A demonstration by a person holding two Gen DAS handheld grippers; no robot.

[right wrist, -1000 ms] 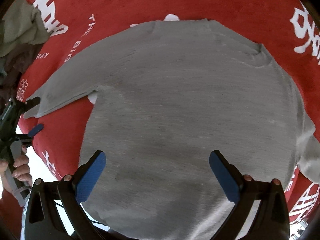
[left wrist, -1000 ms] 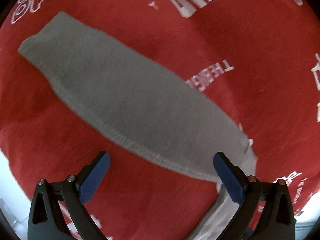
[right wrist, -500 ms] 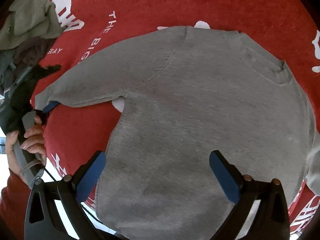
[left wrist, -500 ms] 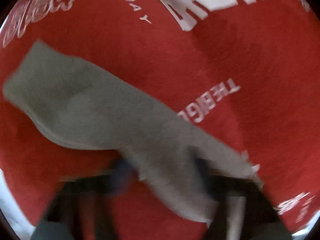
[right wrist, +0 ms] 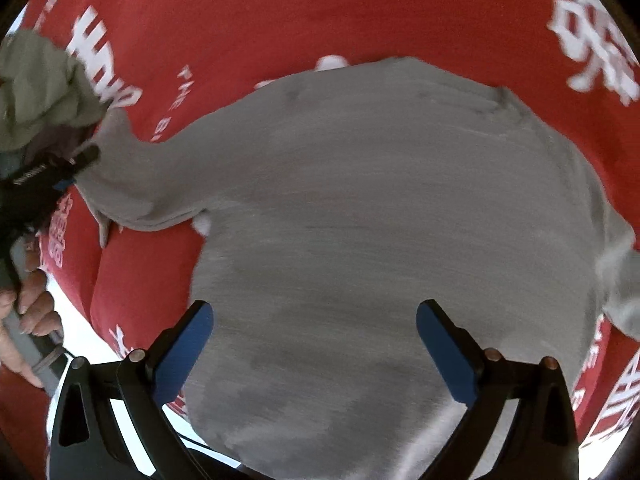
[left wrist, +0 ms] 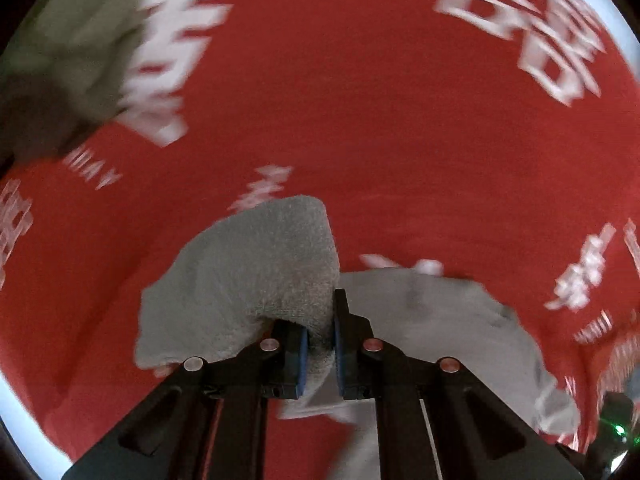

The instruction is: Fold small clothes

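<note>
Grey sweater (right wrist: 380,220): flat on red printed surface (right wrist: 320,12), centre. Left tongs (left wrist: 320,344): clamped on sleeve (left wrist: 256,276), lifted at 9 o'clock. Right tongs (right wrist: 314,344): wide, above hem. Olive garment (right wrist: 36,92): 10 o'clock.

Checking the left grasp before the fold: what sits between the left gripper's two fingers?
In the left wrist view, the grey knit sweater's sleeve is pinched between the left gripper's fingers, nothing else.

Cloth lettering (left wrist: 172,52) motion-blurred, unreadable
</note>
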